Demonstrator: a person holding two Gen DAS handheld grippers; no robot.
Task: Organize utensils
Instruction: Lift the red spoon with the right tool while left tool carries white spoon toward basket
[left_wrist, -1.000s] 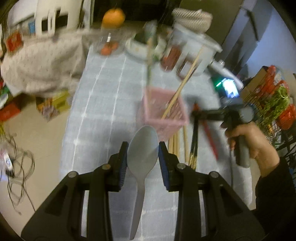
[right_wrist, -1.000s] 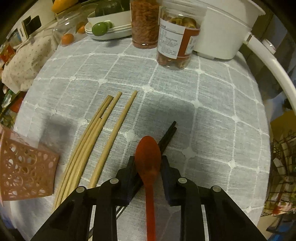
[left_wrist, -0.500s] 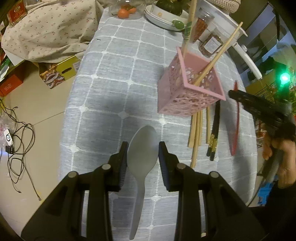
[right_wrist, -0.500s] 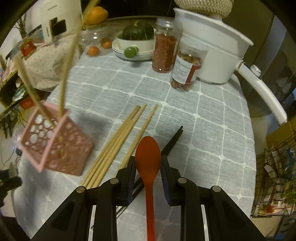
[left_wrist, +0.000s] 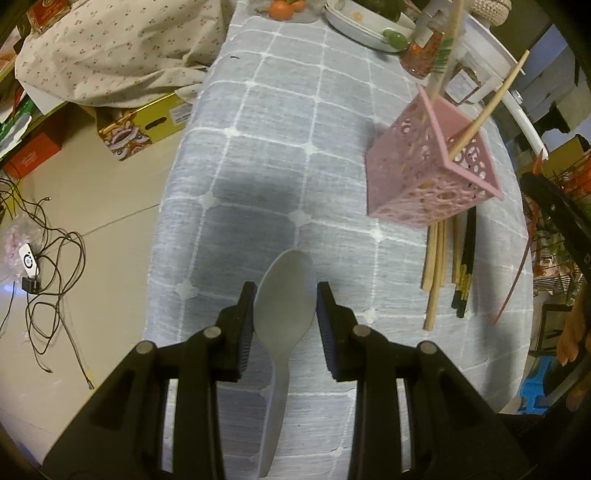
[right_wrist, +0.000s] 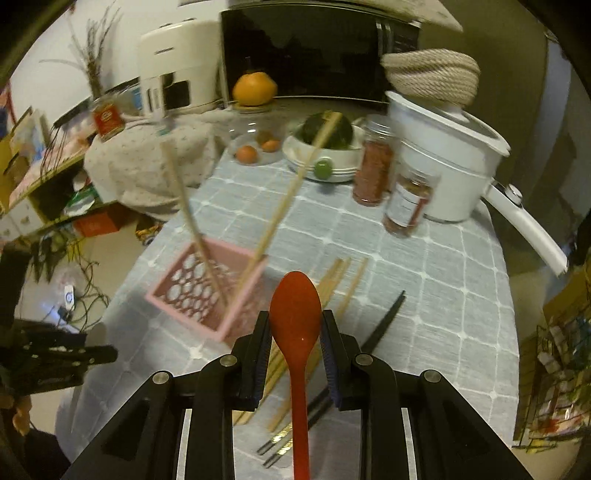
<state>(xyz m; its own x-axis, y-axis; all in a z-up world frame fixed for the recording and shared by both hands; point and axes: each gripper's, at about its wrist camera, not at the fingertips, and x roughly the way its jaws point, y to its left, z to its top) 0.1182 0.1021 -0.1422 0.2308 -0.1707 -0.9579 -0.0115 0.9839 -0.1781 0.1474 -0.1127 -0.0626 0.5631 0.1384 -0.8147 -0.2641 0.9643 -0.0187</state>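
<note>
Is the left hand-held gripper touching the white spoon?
Touching. The left wrist view shows the left hand-held gripper clamping the white spoon bowl between both pads.

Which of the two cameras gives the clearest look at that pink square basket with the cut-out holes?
The left wrist view: the pink square perforated basket is sharp there, showing two walls, its rim and two wooden chopsticks sticking out. The right wrist view shows the same basket looking into its open top, but blurred.
</note>
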